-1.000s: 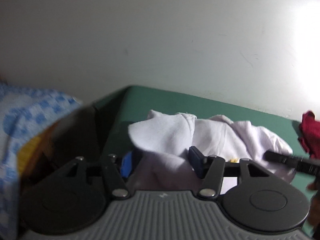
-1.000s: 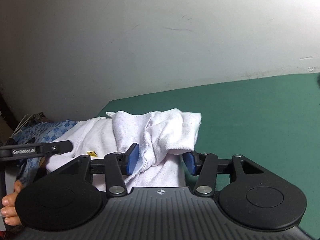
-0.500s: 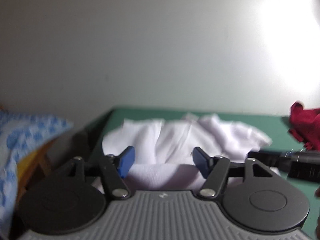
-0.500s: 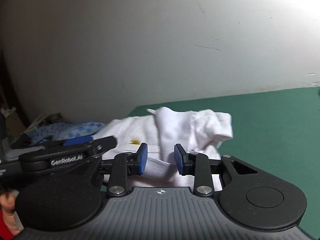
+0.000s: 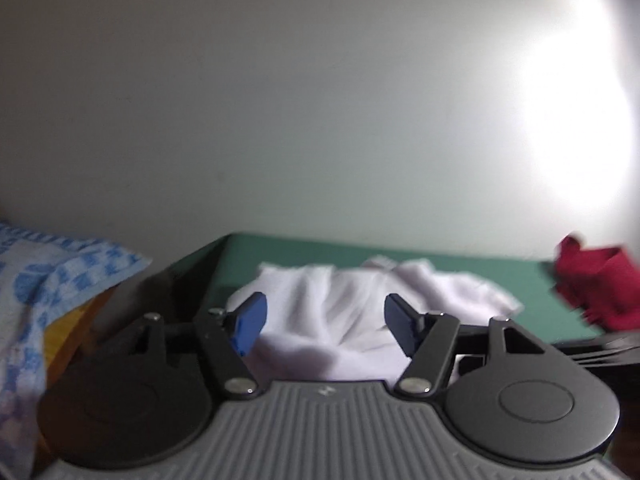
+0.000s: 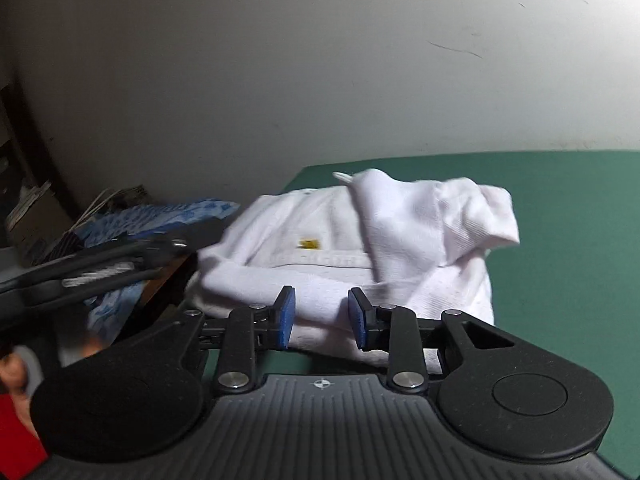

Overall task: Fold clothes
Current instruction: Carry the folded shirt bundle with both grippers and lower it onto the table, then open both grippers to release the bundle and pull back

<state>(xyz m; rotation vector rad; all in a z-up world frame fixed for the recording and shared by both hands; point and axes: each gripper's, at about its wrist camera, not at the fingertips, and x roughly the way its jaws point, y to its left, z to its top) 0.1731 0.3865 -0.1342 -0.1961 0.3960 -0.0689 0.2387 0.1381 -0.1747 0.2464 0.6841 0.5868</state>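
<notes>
A crumpled white garment point(image 5: 360, 300) point(image 6: 360, 240) lies near the left end of the green table point(image 6: 560, 240); a small yellow mark shows on it. My left gripper point(image 5: 324, 330) is open just in front of the garment, which shows between its blue pads point(image 5: 248, 326) without touching them. My right gripper point(image 6: 322, 317) has its jaws narrowed on a thick fold at the garment's near edge, with white cloth filling the gap. Each gripper appears blurred at the edge of the other's view.
A red cloth point(image 5: 592, 280) lies bunched on the table to the right of the white garment. A blue checked cloth point(image 5: 60, 280) point(image 6: 160, 216) hangs off the table's left end. A pale wall stands close behind the table, with bare green surface on the right.
The right jaws have narrowed onto the garment's fold since a second ago and stayed so. The left gripper has moved, bringing the red cloth further into its view.
</notes>
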